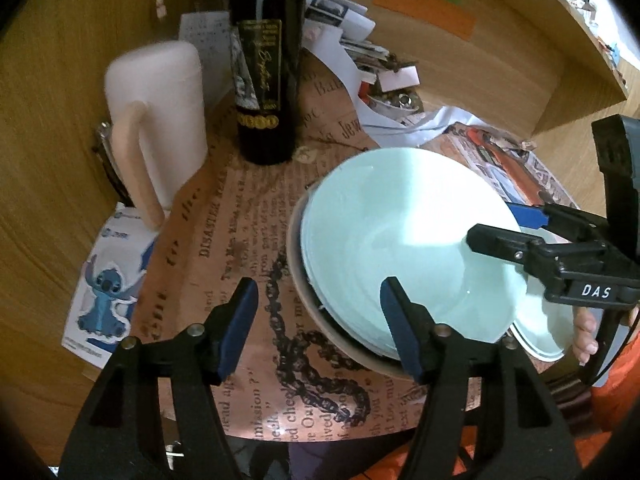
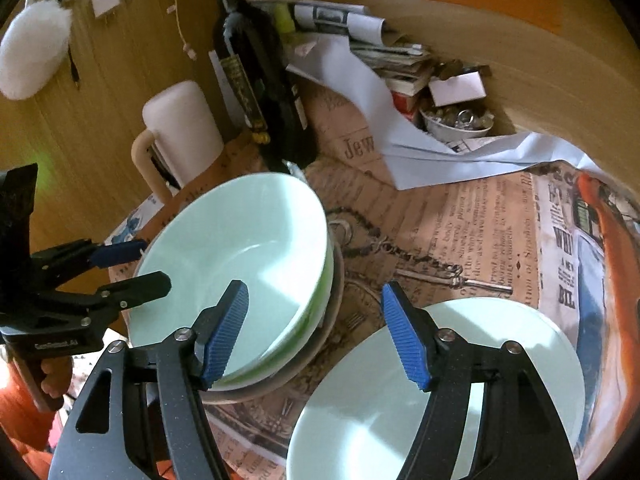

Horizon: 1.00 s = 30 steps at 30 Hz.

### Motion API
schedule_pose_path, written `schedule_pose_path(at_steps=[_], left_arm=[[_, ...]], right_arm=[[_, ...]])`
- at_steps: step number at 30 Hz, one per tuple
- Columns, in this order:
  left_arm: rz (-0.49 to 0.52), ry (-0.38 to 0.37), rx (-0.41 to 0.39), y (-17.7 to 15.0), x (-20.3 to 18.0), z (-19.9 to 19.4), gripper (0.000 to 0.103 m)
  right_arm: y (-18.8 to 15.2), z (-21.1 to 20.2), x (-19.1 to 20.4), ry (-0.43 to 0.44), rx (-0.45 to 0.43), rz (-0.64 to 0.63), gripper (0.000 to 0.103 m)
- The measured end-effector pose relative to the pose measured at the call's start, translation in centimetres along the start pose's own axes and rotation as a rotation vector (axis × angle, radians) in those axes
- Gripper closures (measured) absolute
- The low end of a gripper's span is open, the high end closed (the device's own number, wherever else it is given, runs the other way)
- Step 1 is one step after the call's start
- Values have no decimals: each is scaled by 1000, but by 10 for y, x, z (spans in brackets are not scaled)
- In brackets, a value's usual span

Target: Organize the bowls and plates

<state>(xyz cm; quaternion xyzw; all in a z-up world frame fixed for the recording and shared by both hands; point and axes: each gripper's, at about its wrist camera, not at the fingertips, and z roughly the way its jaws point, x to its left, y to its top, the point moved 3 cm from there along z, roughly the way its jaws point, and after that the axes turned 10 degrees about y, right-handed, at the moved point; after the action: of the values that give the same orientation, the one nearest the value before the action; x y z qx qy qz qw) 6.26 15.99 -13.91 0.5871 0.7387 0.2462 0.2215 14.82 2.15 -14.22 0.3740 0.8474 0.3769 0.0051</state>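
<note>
A pale mint bowl (image 1: 400, 240) with a green outside (image 2: 240, 264) sits nested in a beige bowl (image 1: 320, 320) on the newspaper-print cloth. A mint plate (image 2: 460, 380) lies to its right, seen in part in the left wrist view (image 1: 548, 328). My left gripper (image 1: 320, 320) is open and empty, just in front of the stack's near rim. My right gripper (image 2: 316, 336) is open and empty, above the gap between the stack and the plate; it shows from the side in the left wrist view (image 1: 504, 226).
A dark wine bottle (image 1: 266, 80) and a white jug (image 1: 160, 128) stand behind the bowls. Papers (image 2: 400, 128) and a small bowl of metal bits (image 2: 456, 124) lie at the back. A Stitch card (image 1: 104, 292) lies at the left. Wooden walls (image 1: 48, 160) enclose the table.
</note>
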Motion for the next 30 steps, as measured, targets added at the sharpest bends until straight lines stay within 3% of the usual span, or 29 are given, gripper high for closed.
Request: schedule_pose_path(at_steps=[3, 7, 13, 19, 30], left_arm=[[-7, -29, 25, 0, -2, 5, 40], [-13, -63, 49, 1, -3, 12, 41], [-12, -104, 74, 1, -6, 18, 54], [-13, -78, 73, 2, -7, 19, 58], [-20, -25, 89, 6, -9, 19, 59]], right_arm=[[-1, 7, -1, 16, 30, 6, 38], [-2, 16, -6, 56, 72, 38, 47], [-2, 25, -6, 94, 110, 62, 57], [-4, 27, 2, 29, 103, 15, 59], [2, 24, -3, 28, 61, 51, 68]])
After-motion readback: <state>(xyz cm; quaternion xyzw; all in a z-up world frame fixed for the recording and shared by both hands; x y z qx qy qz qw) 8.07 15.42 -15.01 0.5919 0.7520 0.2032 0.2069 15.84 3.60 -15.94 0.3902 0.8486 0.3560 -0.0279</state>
